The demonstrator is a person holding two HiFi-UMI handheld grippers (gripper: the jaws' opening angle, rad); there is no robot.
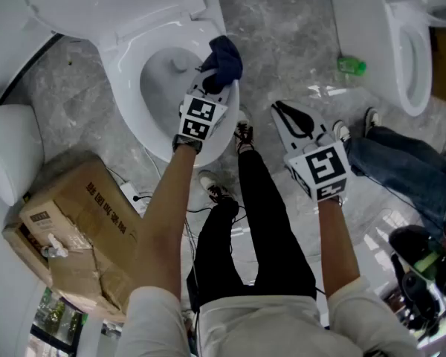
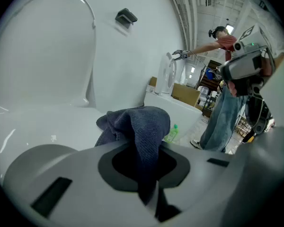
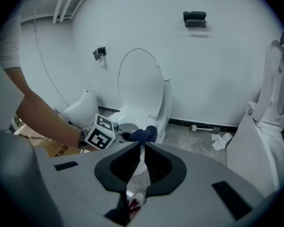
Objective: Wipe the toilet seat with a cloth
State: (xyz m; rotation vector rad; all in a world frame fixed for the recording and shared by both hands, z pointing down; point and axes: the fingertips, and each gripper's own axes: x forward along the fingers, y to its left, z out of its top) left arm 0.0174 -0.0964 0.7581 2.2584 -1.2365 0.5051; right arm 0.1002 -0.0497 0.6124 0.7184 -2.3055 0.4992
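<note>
The left gripper (image 1: 214, 80) clamps the cloth (image 1: 224, 59) at the right edge of the seat (image 1: 123, 69) while the right gripper (image 1: 290, 119) hangs closed and empty, well apart; best to press the cloth flat and follow the seat round, keeping it out of the bowl (image 1: 167, 76).

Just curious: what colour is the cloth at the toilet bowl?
A dark navy-blue towelling cloth, clearest in the left gripper view.

Grey marbled floor (image 1: 282, 43), white wall (image 3: 227, 70)
</note>
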